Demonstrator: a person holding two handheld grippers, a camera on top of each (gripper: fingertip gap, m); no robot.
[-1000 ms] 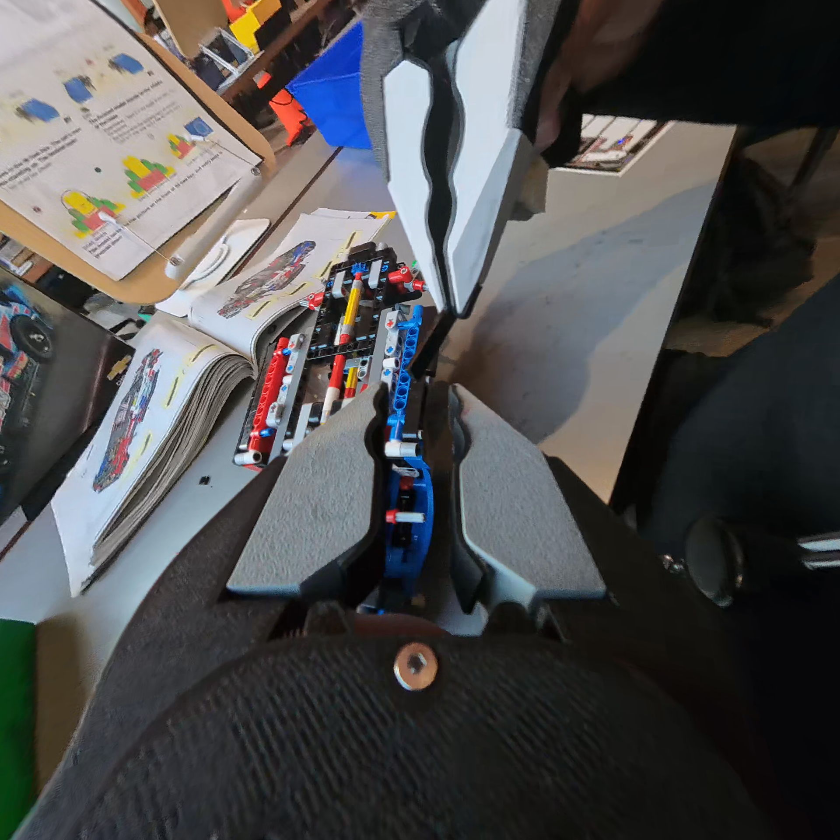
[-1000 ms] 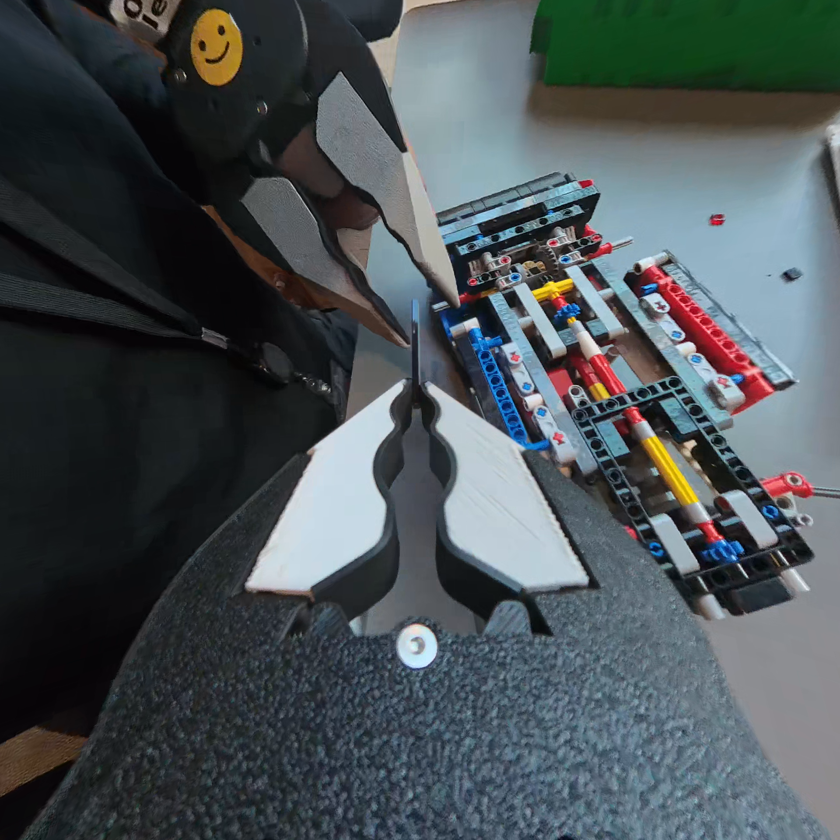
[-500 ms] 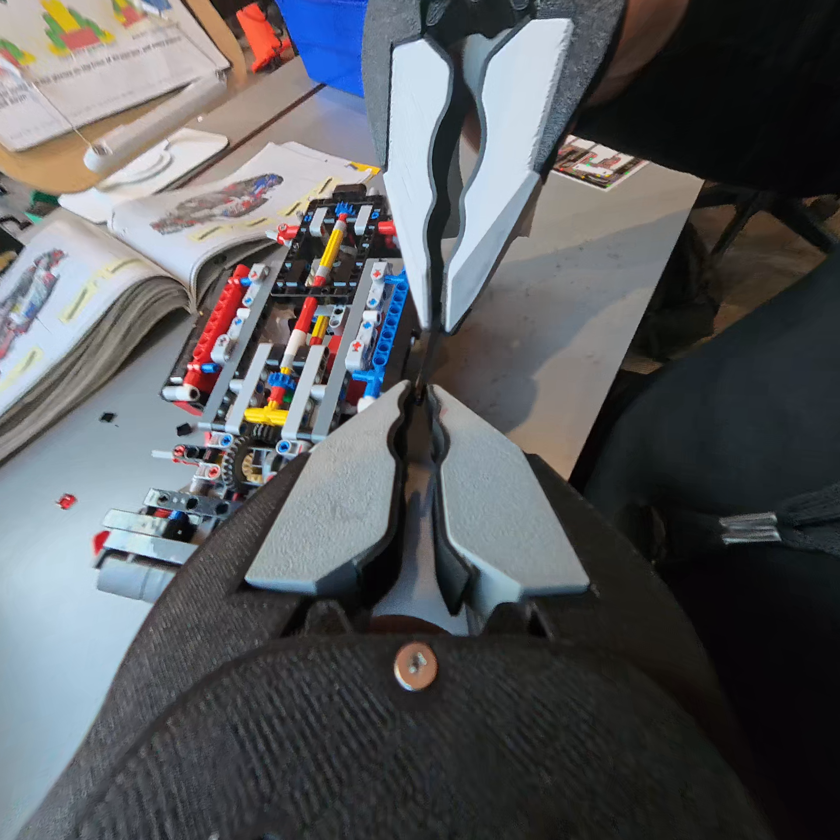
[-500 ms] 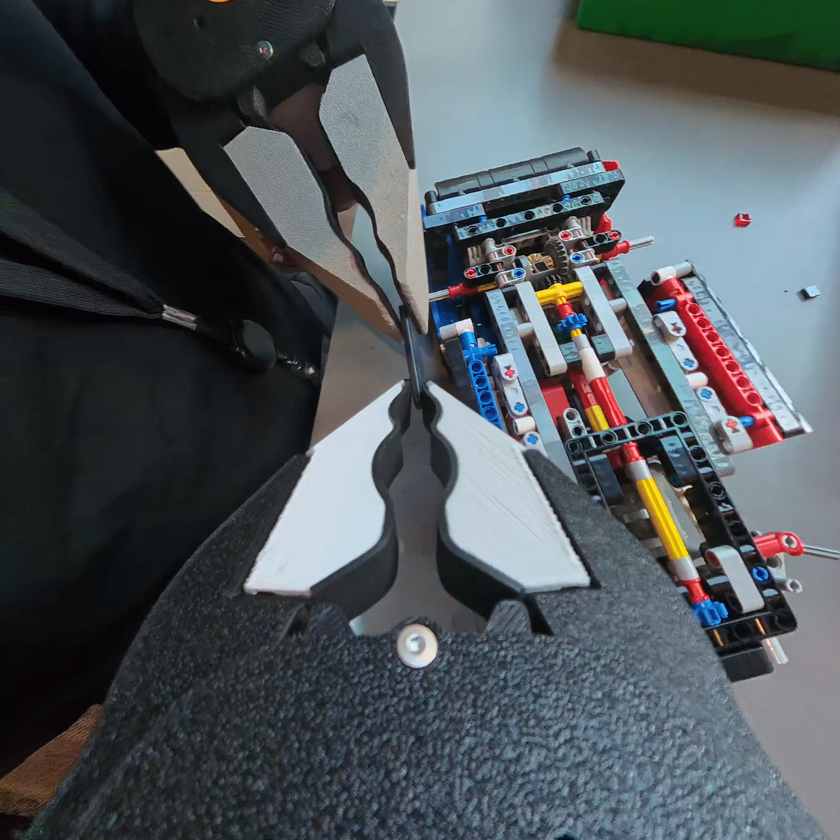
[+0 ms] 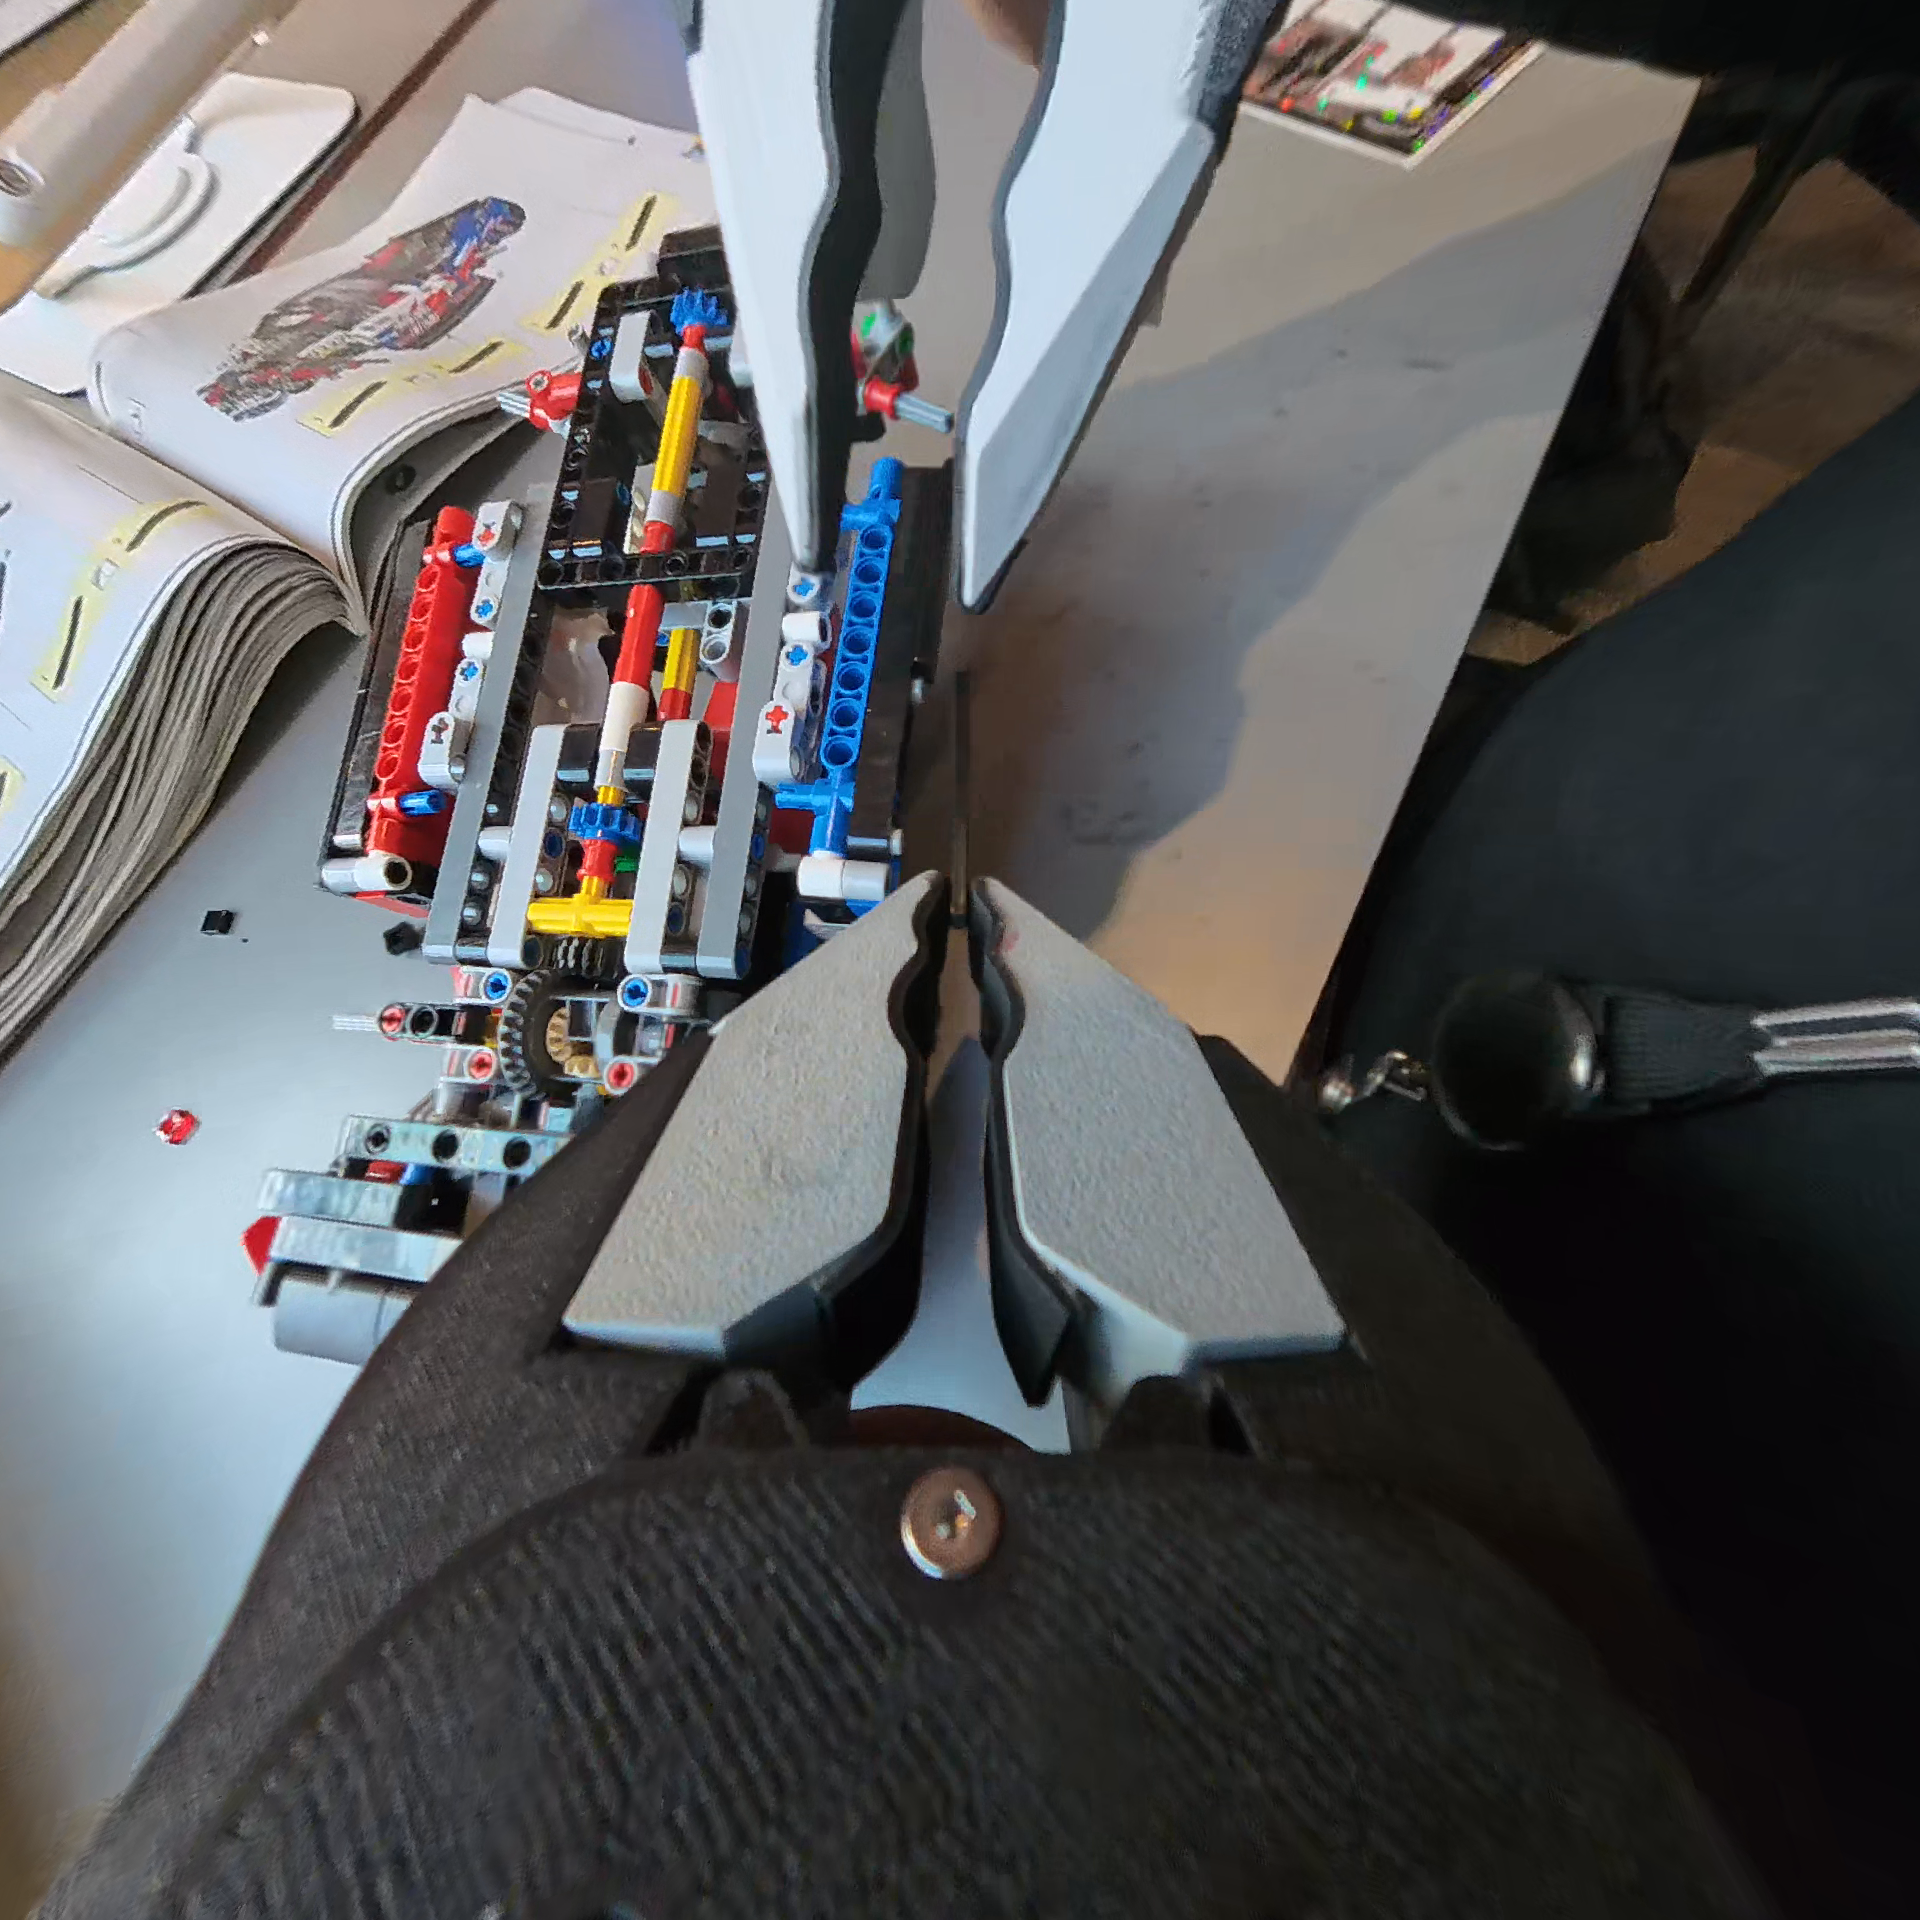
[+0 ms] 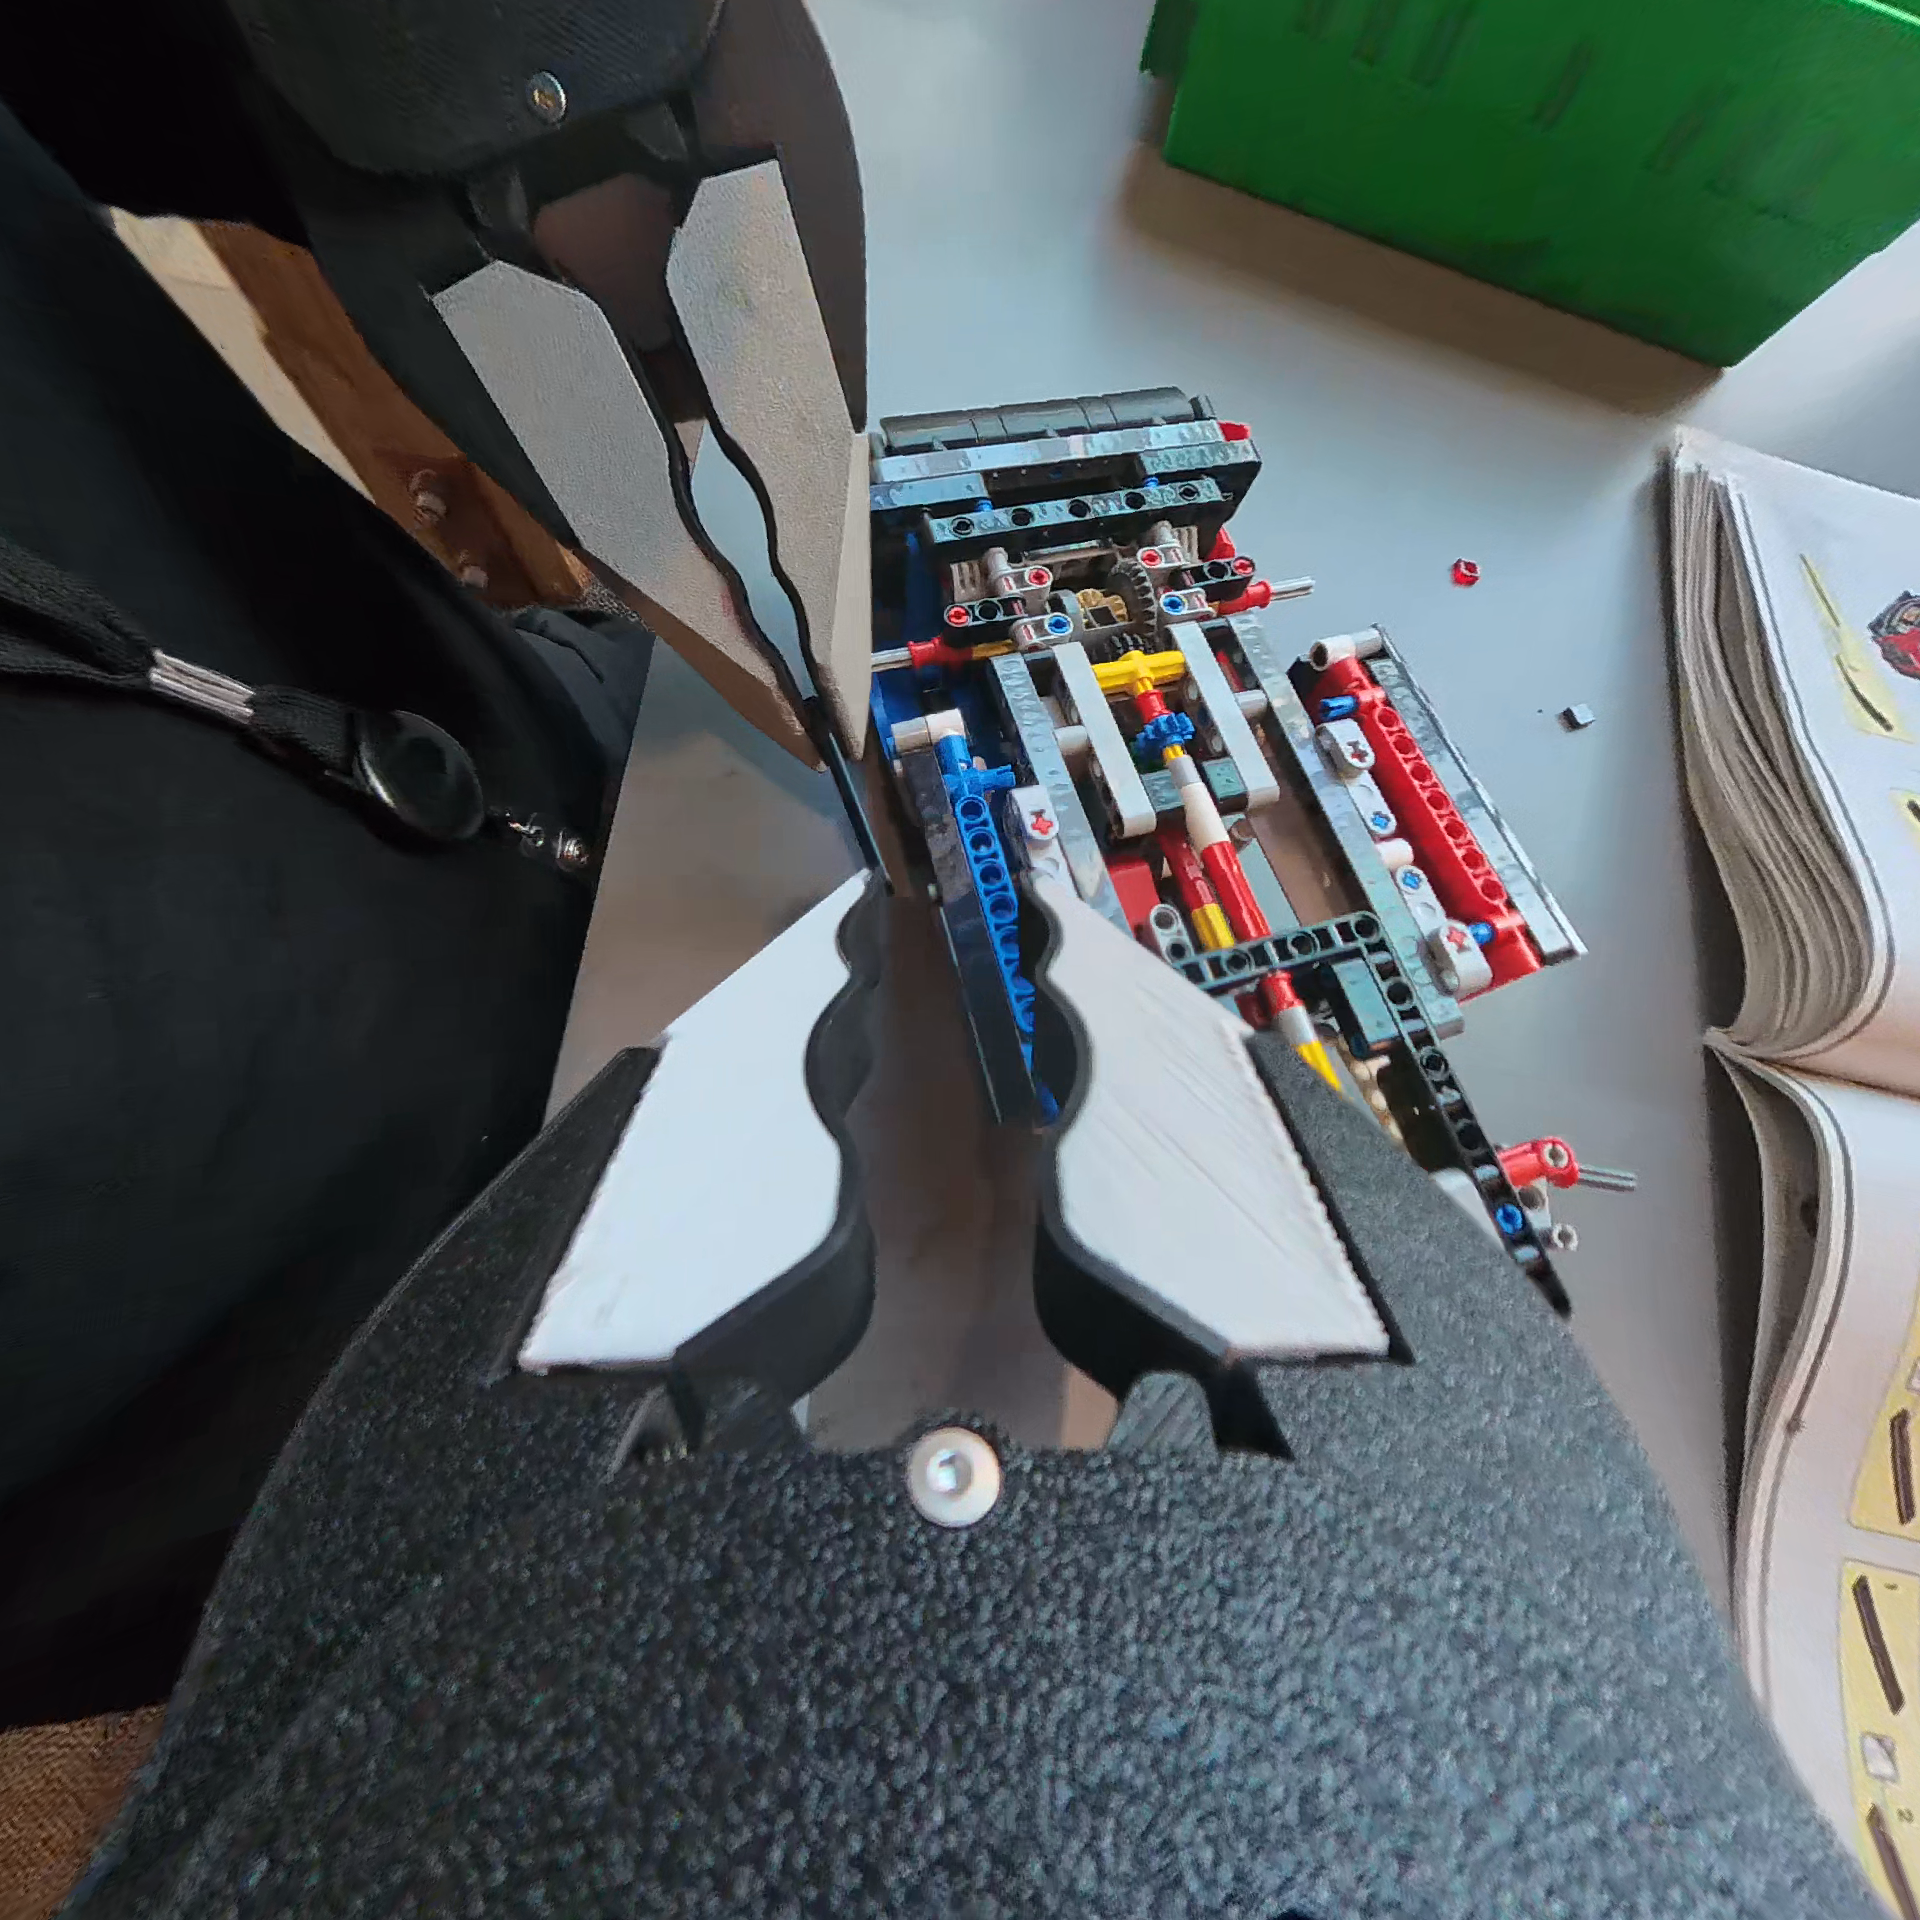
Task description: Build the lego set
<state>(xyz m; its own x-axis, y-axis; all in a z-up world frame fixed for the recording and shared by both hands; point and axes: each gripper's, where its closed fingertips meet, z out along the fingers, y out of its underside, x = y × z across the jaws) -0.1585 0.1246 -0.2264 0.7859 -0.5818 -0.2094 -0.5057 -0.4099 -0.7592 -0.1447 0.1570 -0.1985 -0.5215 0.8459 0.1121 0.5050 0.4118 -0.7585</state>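
Since half a second ago the right gripper (image 6: 961, 914) has let go of the thin black piece (image 5: 961, 790) and its jaws now stand wide apart. They sit on both sides of the long blue beam (image 6: 982, 831) along the near edge of the lego car frame (image 5: 644, 675).

The left gripper (image 5: 961, 894) is almost closed, with just a small gap. It pinches the thin black piece at its tips, and the piece sticks out toward 12 o'clock in the left wrist view. I think one gripper passed the piece to the other, so that it can be pushed onto the frame from a better side.

From the left wrist view, the lego car frame lies flat on the grey table (image 5: 1299, 468) at about 11 o'clock from the left gripper. It has red, blue, yellow and grey parts. The thin black piece is just beside the frame's right edge, very near the blue beam.

An open instruction book (image 5: 208, 499) lies at 10 o'clock. It is open so the builder can look at the steps. A tiny red part (image 5: 177, 1125) and a tiny black part (image 5: 216, 920) lie loose on the table at 9 o'clock. In the right wrist view a green box (image 6: 1538, 156) sits at 1 o'clock.

I think the right gripper may be ready to hold the frame still.
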